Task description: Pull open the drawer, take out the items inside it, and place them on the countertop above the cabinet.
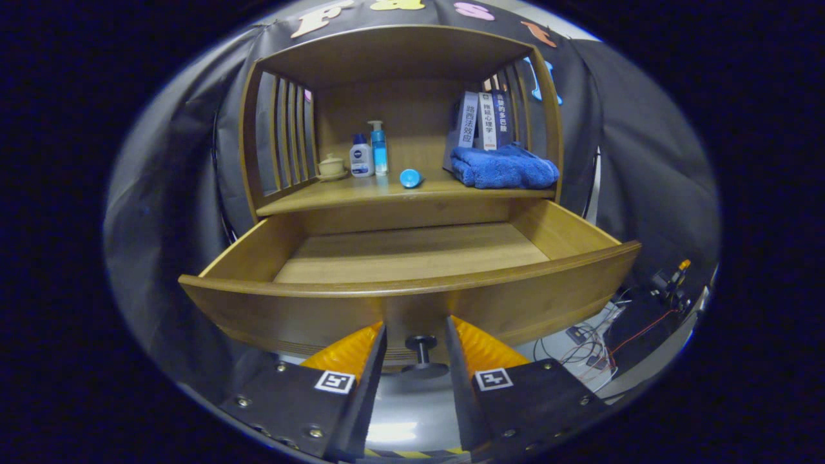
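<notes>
Cabinet [399,45] of brown wood fills the middle of the frame, its drawer [412,299] pulled well out toward the camera, and the drawer's wooden floor lies bare. On the countertop [387,191] above the drawer, going left to right: a small cream lidded cup [331,166] on a saucer stands nearest the slatted left side, just right of it a white bottle with a dark blue cap [361,156], then touching or nearly touching it a taller clear blue pump bottle [378,149]. A little further right, apart from the bottles, a round light blue thing [410,178] lies on its side near the front edge of the countertop. At the right end a folded blue towel [503,167] rests against the slatted right side, and behind it several books [482,119] stand upright. In the lower middle of the frame the dark knob [422,354] sticks out of the drawer front. The gripper [416,335] is released: its two fingers [348,351] are spread apart with the knob between them, and neither finger touches it. At the lower right, beyond the drawer's corner, loose wires [590,351] and dark equipment [651,309] lie on the floor.
</notes>
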Action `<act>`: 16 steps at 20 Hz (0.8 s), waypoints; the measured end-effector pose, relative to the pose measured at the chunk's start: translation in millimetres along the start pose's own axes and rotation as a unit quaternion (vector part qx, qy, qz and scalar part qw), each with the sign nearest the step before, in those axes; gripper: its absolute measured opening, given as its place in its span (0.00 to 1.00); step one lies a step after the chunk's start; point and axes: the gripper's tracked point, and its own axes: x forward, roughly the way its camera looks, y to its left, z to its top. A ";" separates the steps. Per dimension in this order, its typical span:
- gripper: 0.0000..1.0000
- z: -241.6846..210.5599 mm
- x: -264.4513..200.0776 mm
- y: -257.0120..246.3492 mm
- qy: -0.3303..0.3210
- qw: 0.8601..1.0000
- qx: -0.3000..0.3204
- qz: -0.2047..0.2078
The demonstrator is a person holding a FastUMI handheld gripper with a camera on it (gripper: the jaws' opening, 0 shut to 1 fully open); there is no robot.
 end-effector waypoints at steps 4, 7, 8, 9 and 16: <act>0.53 12.0 19.2 1.1 -0.006 1.000 0.003 0.013; 0.54 30.2 36.1 4.5 -0.022 0.999 0.015 0.024; 0.53 34.3 41.3 6.2 -0.031 0.999 0.021 0.026; 0.54 36.3 50.1 6.9 -0.025 0.999 0.020 0.028; 0.55 53.3 88.2 13.1 -0.033 0.999 0.020 0.038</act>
